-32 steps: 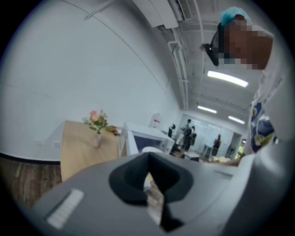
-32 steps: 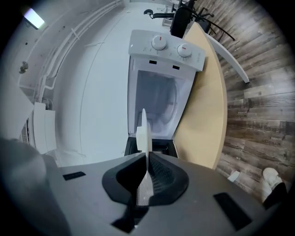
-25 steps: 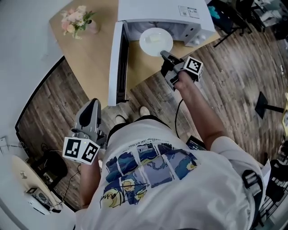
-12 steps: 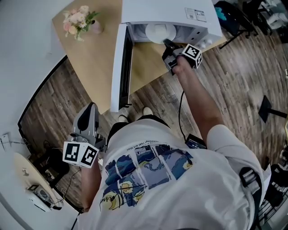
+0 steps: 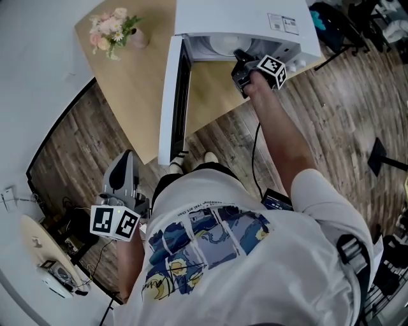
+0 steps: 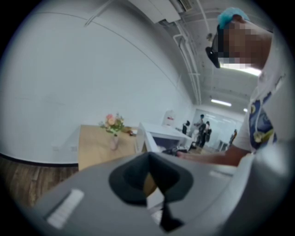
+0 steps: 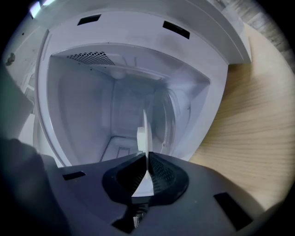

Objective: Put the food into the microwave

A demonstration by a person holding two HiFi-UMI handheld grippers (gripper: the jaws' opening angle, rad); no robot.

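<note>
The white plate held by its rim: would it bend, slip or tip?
Probably stiff: the plate juts out flat from a rim-only grip. Its smooth surface could slip in the right gripper. Held off-centre, it may tilt.

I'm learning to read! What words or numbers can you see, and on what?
Sticker on the microwave top: print too small to read.
Shirt: a line of writing above the picture, too blurred to read.
No text can be read anywhere.

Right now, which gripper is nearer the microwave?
Right. The right gripper reaches into the open microwave, shut on the plate; the left gripper sits back beside the person's waist.
</note>
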